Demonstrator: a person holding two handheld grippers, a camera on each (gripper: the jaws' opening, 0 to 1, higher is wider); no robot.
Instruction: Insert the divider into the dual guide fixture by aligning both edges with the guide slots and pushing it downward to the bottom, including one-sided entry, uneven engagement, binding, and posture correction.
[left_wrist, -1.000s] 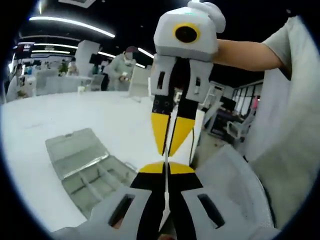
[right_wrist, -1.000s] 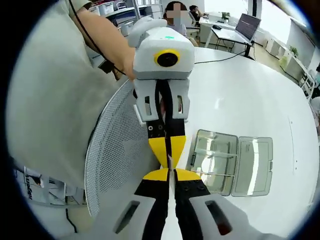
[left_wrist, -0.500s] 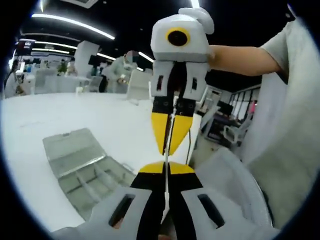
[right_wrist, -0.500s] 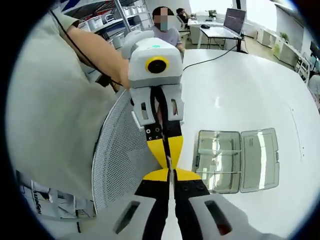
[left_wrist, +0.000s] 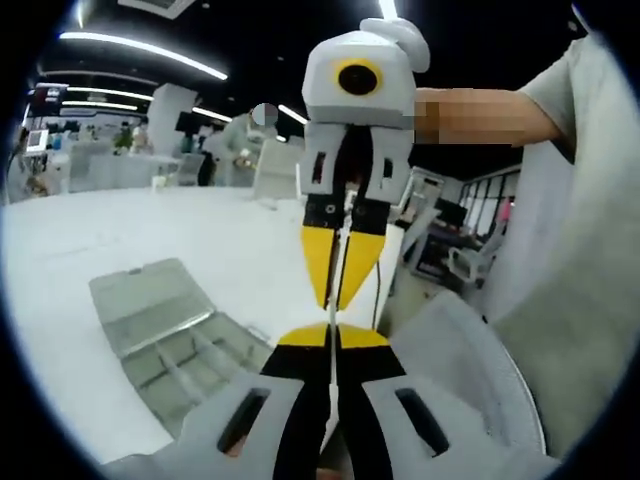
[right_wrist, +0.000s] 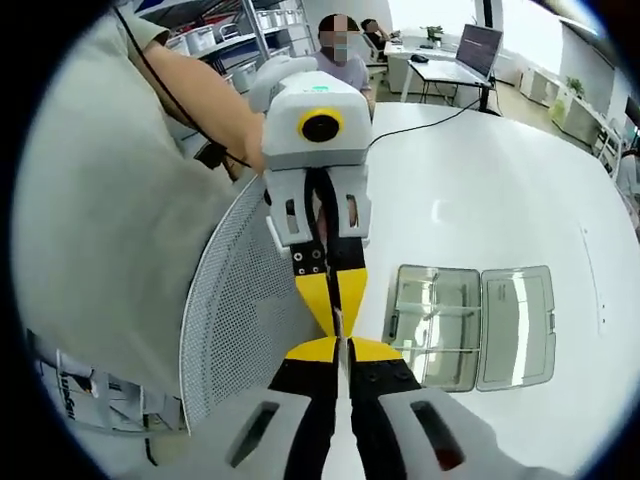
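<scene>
A thin pale divider (left_wrist: 331, 395) runs edge-on between the two grippers, which meet tip to tip in the air. In the left gripper view my left gripper (left_wrist: 332, 335) is shut on its near end, and the right gripper (left_wrist: 335, 300) comes down from above, shut on the far end. In the right gripper view the right gripper (right_wrist: 343, 348) clamps the divider (right_wrist: 345, 395) and the left gripper (right_wrist: 340, 325) faces it. The clear guide box (left_wrist: 195, 360) lies open on the white table, lower left of the grippers; it sits right of the jaws in the right gripper view (right_wrist: 432, 325).
The box lid (right_wrist: 515, 325) lies flat beside its base. A grey mesh chair back (right_wrist: 235, 330) stands close under the grippers, at the table (right_wrist: 480, 200) edge. A person (right_wrist: 340, 50) sits at the far side, near a laptop (right_wrist: 475, 45).
Both grippers stay shut tip to tip on the divider. The views have shifted slightly with the hands; the box has not moved.
</scene>
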